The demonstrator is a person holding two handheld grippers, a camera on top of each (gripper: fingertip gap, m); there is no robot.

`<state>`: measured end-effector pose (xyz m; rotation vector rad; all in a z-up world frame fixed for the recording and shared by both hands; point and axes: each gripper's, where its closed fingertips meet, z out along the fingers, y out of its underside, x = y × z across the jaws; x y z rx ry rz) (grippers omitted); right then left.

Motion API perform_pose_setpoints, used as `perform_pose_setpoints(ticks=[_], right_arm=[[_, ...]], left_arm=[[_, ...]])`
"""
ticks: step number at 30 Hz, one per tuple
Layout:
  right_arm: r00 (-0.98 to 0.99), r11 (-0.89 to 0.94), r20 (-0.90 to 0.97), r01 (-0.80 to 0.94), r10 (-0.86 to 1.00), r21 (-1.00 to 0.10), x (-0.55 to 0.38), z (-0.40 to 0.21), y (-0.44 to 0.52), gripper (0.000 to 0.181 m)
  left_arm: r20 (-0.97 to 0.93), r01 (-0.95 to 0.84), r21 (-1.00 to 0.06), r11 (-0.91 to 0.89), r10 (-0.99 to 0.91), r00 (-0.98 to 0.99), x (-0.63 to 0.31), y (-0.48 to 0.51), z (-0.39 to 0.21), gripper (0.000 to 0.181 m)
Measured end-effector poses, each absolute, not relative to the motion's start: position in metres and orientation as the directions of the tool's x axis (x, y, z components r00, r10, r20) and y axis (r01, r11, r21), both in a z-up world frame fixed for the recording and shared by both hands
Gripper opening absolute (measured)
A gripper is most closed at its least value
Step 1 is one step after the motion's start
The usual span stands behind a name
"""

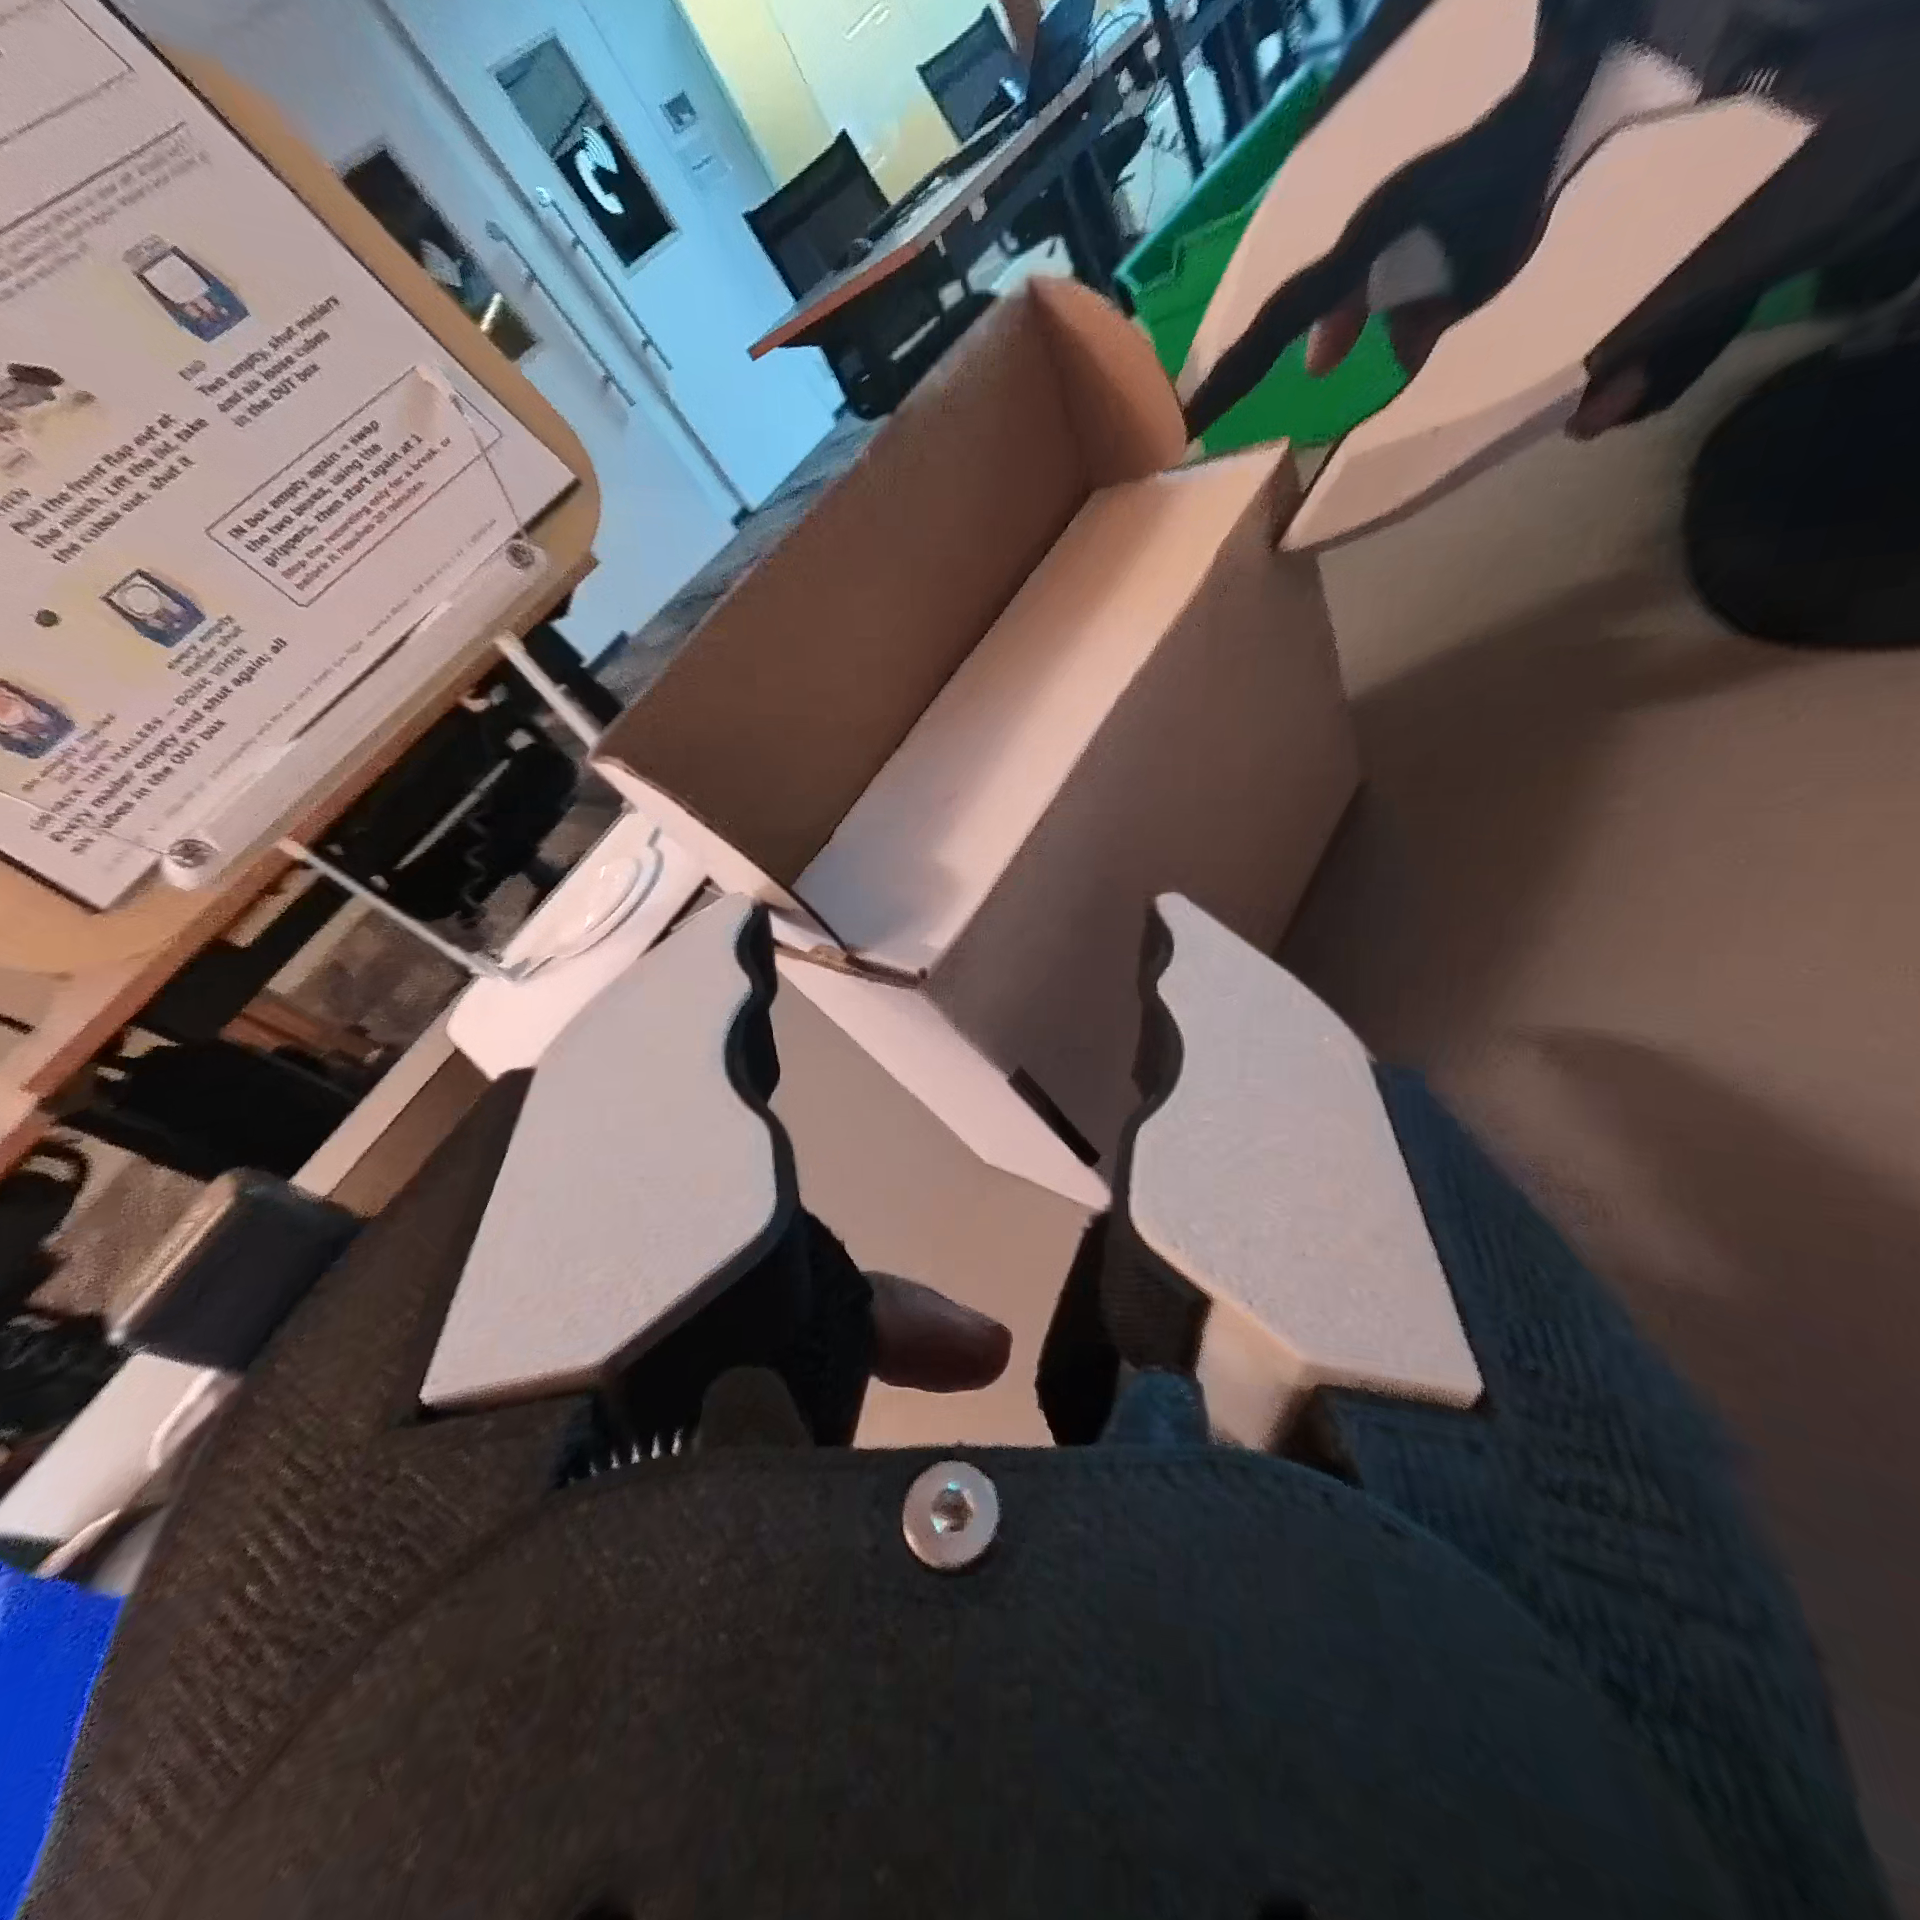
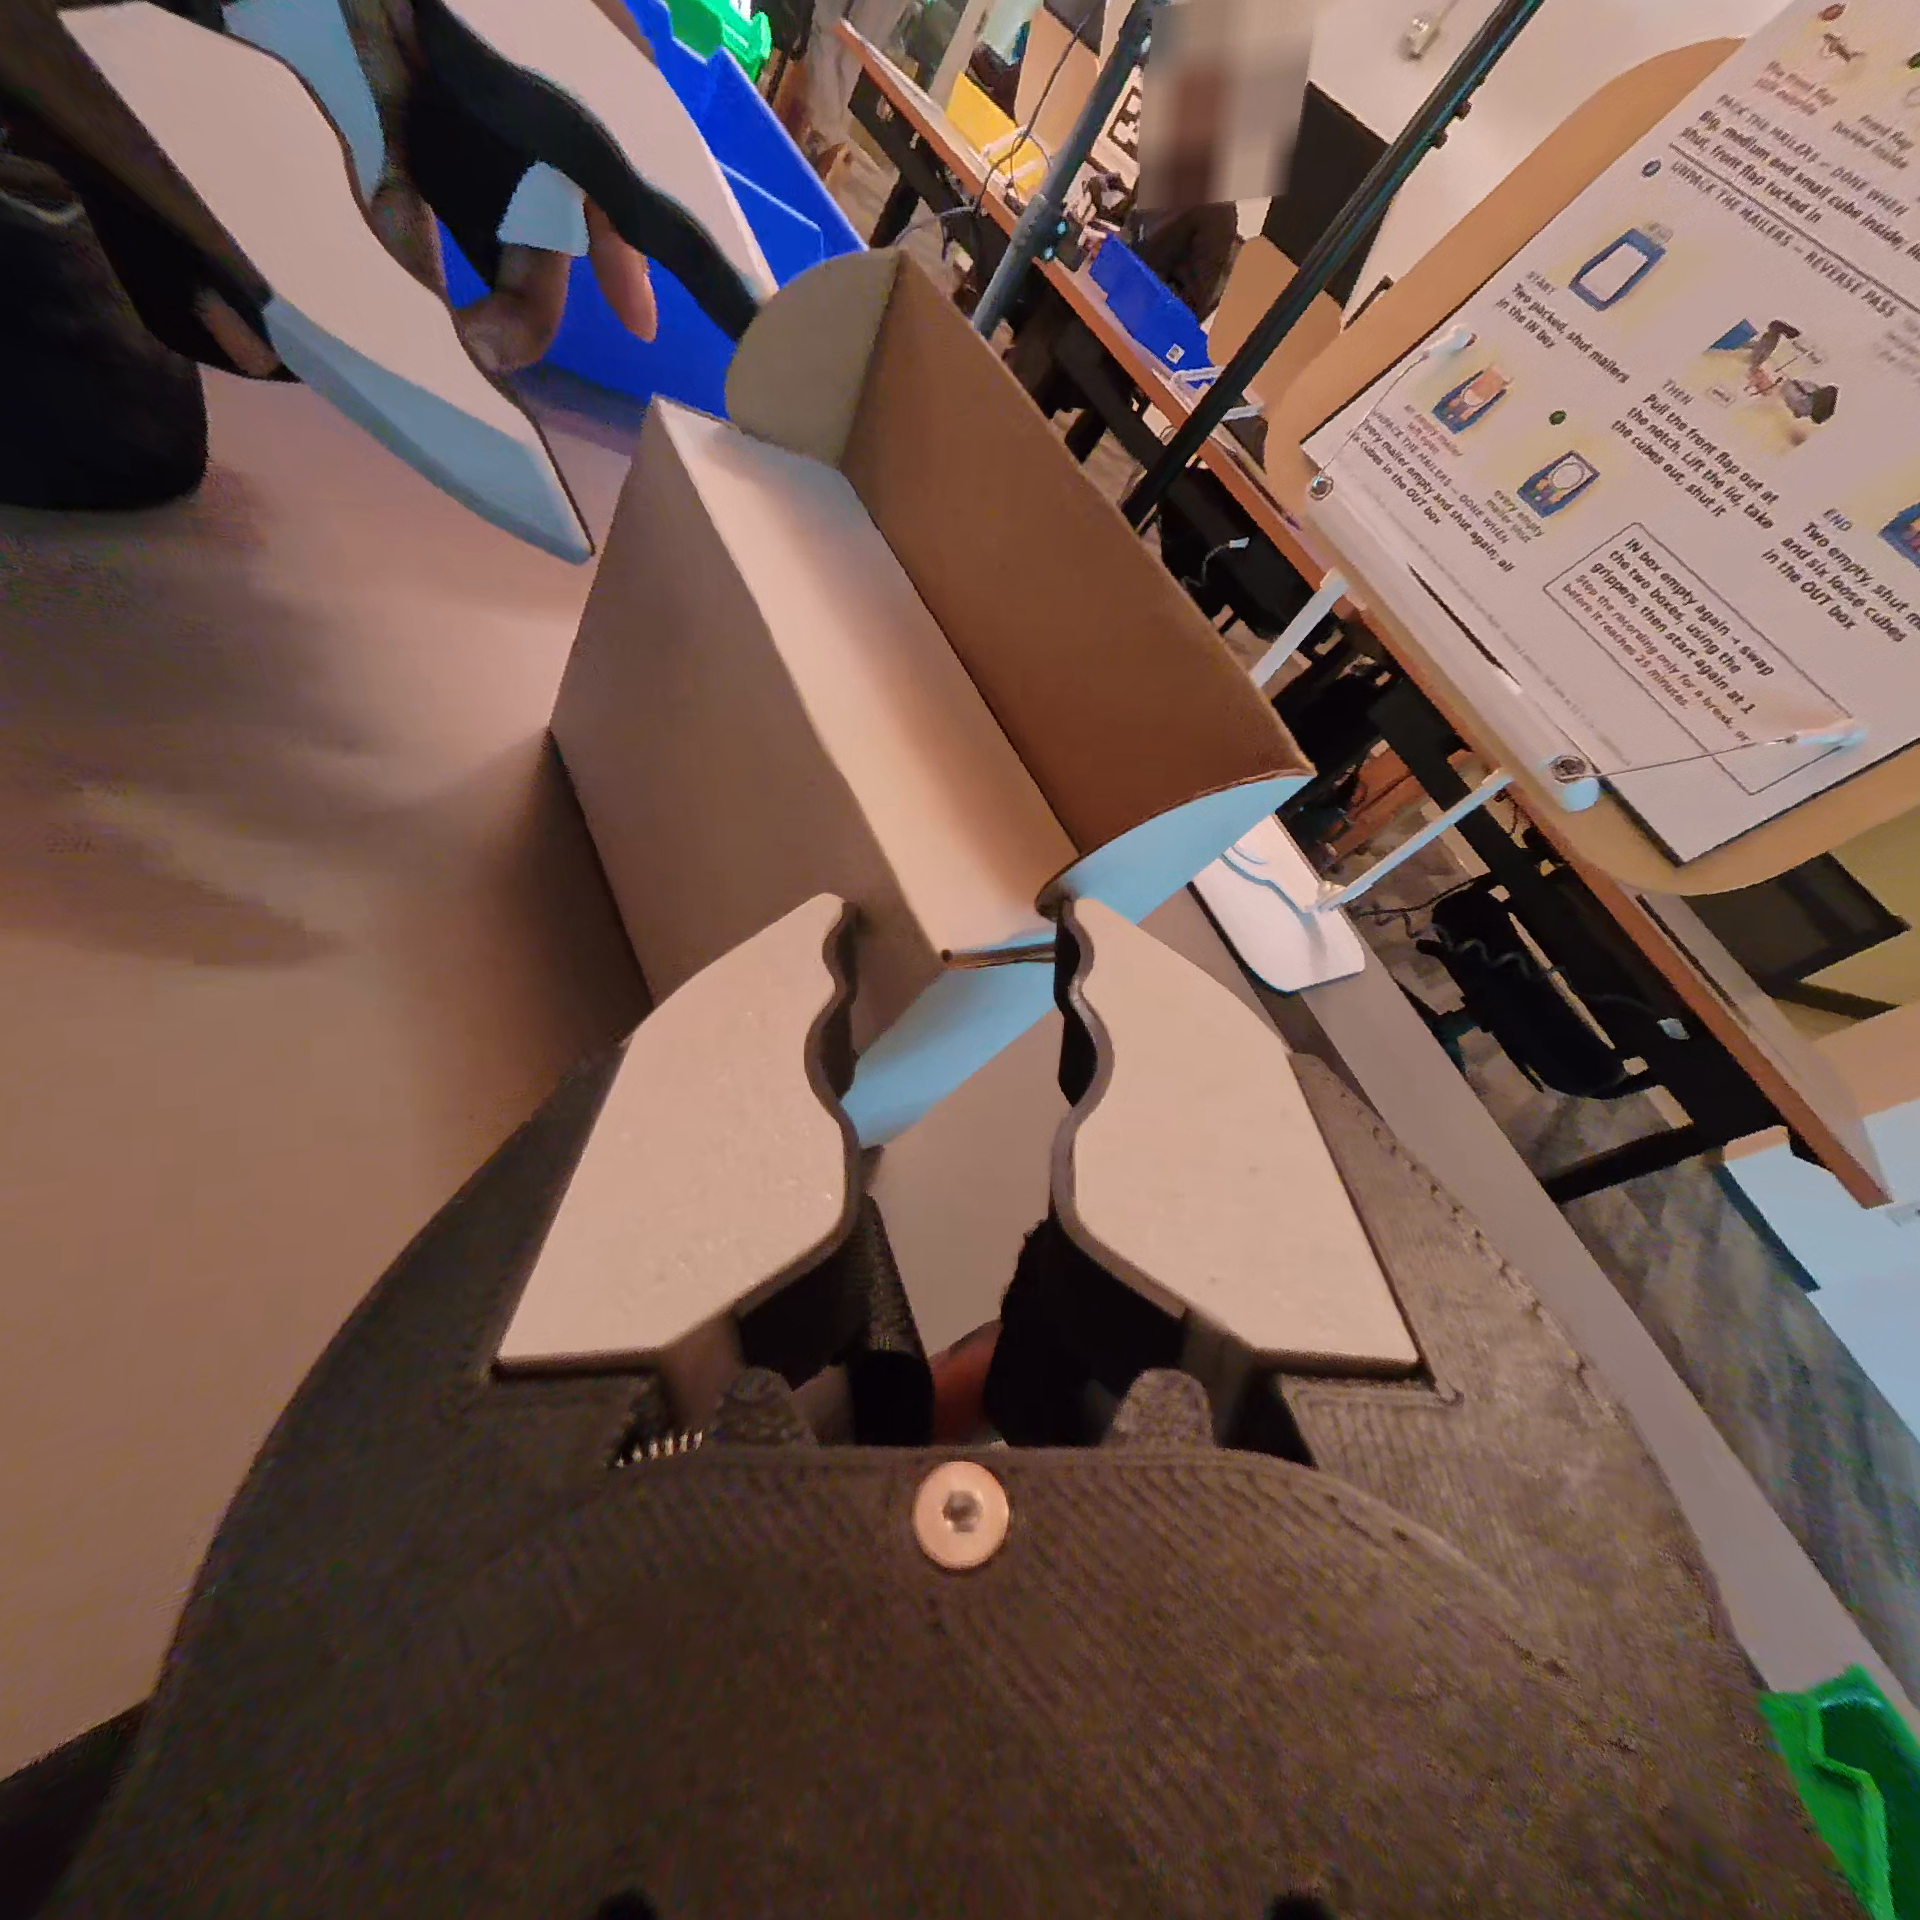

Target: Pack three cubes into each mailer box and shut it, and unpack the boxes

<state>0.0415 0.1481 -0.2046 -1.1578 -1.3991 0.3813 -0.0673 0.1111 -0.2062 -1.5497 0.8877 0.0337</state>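
Observation:
A mailer box [image 1: 1039, 707] [image 2: 790, 665], white outside and brown inside, lies on the table between my two grippers. Its lid is down and its front flap [image 1: 852, 603] [image 2: 1039, 623] stands upright. My left gripper [image 1: 951, 987] is open at one end of the box, with a white side ear [image 1: 935, 1081] between its jaws. My right gripper [image 2: 956, 935] is open at the other end, with the other ear [image 2: 956, 1039] between its jaws and touching one finger. Each gripper also shows far off in the other's view [image 1: 1247, 468] [image 2: 665, 416]. No cubes are in view.
A tilted instruction board [image 1: 208, 468] [image 2: 1662, 468] on a white stand [image 2: 1278, 914] stands behind the box by the table's far edge. A green bin [image 1: 1195, 291] [image 2: 1849, 1787] is beside the right gripper and a blue bin [image 2: 727, 208] beside the left. The beige table top [image 1: 1610, 935] extends in front of the box.

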Motion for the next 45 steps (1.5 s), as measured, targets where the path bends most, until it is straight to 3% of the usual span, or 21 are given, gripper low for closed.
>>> perform_pose_setpoints(ticks=[8, 13, 23, 37, 41, 45], right_arm=[[0.218, 0.464, 0.581, 0.415, 0.784, -0.782, 0.041, -0.206, 0.148, 0.034], [0.2, 0.495, 0.629, 0.46, 0.751, -0.737, 0.047, -0.209, 0.15, 0.034], [0.2, 0.461, 0.588, 0.449, 0.784, -0.766, 0.049, -0.205, 0.151, 0.051], [0.168, 0.515, 0.682, 0.536, 0.712, -0.669, 0.05, -0.213, 0.153, 0.044], [0.176, 0.511, 0.656, 0.493, 0.734, -0.704, 0.051, -0.205, 0.151, 0.055], [0.146, 0.483, 0.613, 0.488, 0.776, -0.727, 0.049, -0.202, 0.15, 0.086]], left_arm=[[-0.631, -0.649, -0.753, 0.112, -0.401, 0.663, -0.074, 0.117, -0.211, 0.049], [-0.651, -0.681, -0.725, 0.1, -0.42, 0.632, -0.079, 0.115, -0.218, 0.051], [-0.616, -0.649, -0.754, 0.1, -0.45, 0.647, -0.08, 0.113, -0.21, 0.066], [-0.702, -0.732, -0.669, 0.129, -0.433, 0.565, -0.07, 0.112, -0.22, 0.061], [-0.698, -0.72, -0.68, 0.137, -0.42, 0.58, -0.074, 0.112, -0.214, 0.061], [-0.657, -0.675, -0.725, 0.138, -0.433, 0.617, -0.074, 0.113, -0.206, 0.068]])
